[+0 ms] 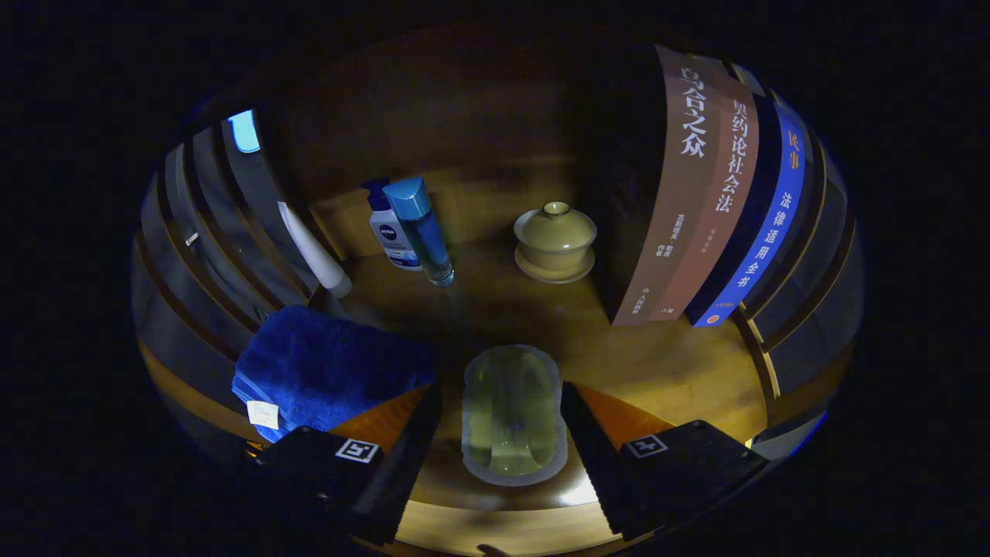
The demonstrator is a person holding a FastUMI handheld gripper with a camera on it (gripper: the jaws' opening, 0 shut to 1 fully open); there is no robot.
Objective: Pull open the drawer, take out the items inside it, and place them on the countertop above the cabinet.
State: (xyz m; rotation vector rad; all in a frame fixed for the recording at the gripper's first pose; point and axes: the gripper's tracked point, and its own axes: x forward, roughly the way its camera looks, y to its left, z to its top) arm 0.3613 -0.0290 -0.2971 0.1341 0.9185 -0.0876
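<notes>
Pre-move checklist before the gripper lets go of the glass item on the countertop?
1. Fingers around the item: the gripper flanks the clear yellowish glass dish; ok.
2. Firm contact on both sides: cannot tell.
3. Dish resting on the wooden countertop: cannot tell; it looks low over the wood.
4. Room on the left: the blue towel lies close beside the left finger; ok, tight.
5. Room ahead: the lidded teacup, the blue bottle and the books stand well beyond the dish; ok.
</notes>
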